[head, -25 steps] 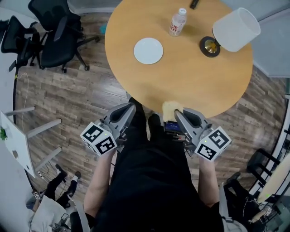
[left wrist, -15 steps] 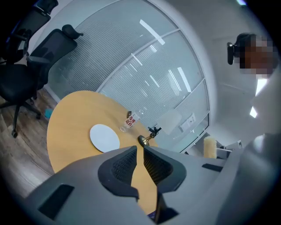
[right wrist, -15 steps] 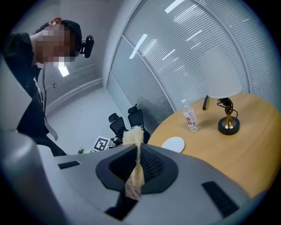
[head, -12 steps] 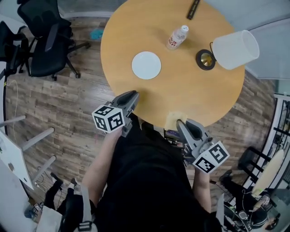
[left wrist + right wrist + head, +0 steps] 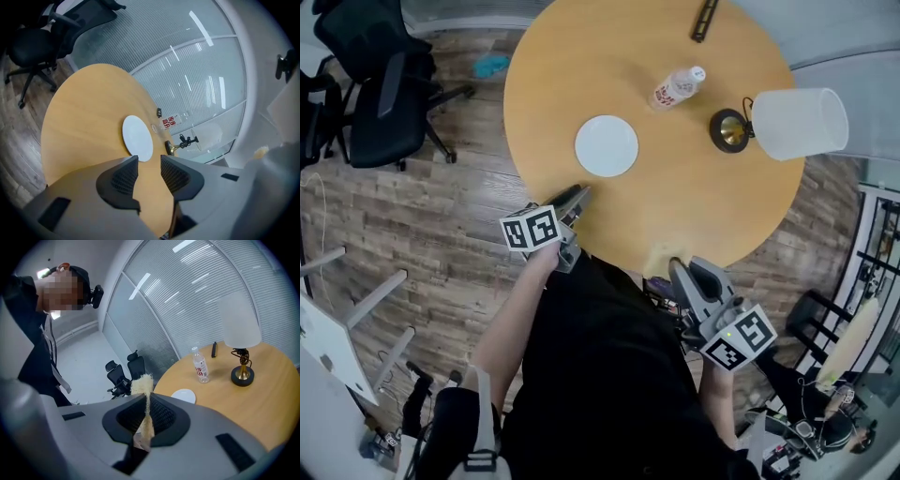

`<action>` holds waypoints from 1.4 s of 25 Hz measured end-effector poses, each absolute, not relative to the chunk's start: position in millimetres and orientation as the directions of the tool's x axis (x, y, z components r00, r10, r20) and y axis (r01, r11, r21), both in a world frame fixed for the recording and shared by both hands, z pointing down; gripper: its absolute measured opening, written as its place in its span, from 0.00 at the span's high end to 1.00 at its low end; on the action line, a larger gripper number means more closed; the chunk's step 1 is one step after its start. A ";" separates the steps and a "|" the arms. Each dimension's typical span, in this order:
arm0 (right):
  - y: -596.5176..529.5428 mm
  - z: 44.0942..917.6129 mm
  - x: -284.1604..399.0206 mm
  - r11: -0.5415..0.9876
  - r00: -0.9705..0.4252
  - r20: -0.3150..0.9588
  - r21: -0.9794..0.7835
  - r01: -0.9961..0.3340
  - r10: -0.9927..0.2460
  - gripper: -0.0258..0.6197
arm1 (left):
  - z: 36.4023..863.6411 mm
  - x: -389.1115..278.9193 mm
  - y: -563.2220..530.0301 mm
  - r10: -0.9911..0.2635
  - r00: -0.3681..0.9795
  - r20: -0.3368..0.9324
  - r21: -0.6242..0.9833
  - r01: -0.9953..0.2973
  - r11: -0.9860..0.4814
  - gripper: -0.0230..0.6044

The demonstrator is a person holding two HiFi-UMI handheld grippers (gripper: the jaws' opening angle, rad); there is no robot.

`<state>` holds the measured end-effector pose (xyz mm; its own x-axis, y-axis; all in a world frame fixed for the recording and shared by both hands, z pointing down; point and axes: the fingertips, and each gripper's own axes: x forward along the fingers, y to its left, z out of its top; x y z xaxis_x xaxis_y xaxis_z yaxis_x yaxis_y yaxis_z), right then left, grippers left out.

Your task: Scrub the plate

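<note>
Our left gripper [image 5: 577, 196], jaws just opening and empty, sits at the near edge of the table [image 5: 675, 187], closer to the plate [image 5: 607, 146] straight ahead; our right gripper [image 5: 675, 266] pinches the sponge [image 5: 142, 386].

We see a round desk [image 5: 581, 84], upright water bottle [image 5: 678, 87] beside a white-shaded lamp [image 5: 800, 124] — black office chairs [image 5: 380, 84] on plank floor [image 5: 441, 216].

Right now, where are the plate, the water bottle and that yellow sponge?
plate [image 5: 607, 146], head view, the middle of its white face.
water bottle [image 5: 675, 89], head view, the label on its body.
sponge [image 5: 142, 385], right gripper view, its fluffy top end.
</note>
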<state>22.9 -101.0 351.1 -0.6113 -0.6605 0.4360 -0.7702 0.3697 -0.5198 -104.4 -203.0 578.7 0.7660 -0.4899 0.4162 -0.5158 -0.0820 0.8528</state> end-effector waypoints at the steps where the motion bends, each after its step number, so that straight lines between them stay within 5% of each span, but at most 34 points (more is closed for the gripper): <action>1: -103.6 351.3 22.2 0.365 -0.607 0.441 -0.518 -0.774 -0.661 0.92 | 583.0 -103.4 -205.3 -0.486 0.772 0.411 0.866 -0.497 -0.058 0.73; 10: -122.0 353.7 34.0 0.290 -0.535 0.477 -0.495 -0.819 -0.697 0.92 | 623.8 -102.8 -236.4 -0.509 0.752 0.418 0.904 -0.401 0.150 0.67; 24: -120.8 345.2 42.4 0.210 -0.452 0.472 -0.479 -0.852 -0.757 0.92 | 633.7 -84.5 -259.0 -0.489 0.745 0.455 0.891 -0.381 0.248 0.67; 35: -106.4 347.4 60.9 0.140 -0.396 0.468 -0.490 -0.860 -0.790 0.92 | 645.0 -81.3 -265.7 -0.451 0.719 0.529 0.849 -0.457 0.266 0.87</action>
